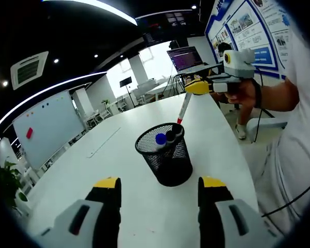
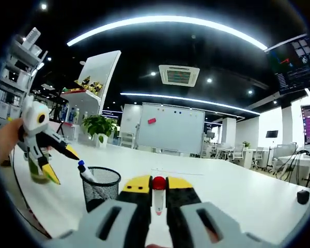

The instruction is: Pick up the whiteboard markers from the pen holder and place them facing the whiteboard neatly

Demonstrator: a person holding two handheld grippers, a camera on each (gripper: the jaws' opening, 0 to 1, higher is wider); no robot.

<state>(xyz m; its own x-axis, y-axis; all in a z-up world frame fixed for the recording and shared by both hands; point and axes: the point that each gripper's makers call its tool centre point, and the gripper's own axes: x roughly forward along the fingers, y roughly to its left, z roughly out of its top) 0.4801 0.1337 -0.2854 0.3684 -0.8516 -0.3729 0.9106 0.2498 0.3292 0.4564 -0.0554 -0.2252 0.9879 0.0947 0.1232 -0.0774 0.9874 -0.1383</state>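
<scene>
The counter [image 1: 134, 150] has a smooth white top with a soft sheen that catches the ceiling lights. Just ahead of the left gripper [image 1: 159, 194] stands the pen holder [image 1: 165, 155], black wire mesh, matt and open-weave. The markers [image 1: 166, 137] in it have smooth plastic caps, one blue and faintly glossy. Both grippers look like moulded plastic: grey matt bodies, black jaws, yellow tips with a dull finish. The right gripper [image 2: 158, 187] is clamped on a marker [image 2: 158, 199] with a white plastic barrel and a shiny red end. Far beyond it, the whiteboard [image 2: 170, 128] is glossy and smooth. The ceiling above is dark and matt.
</scene>
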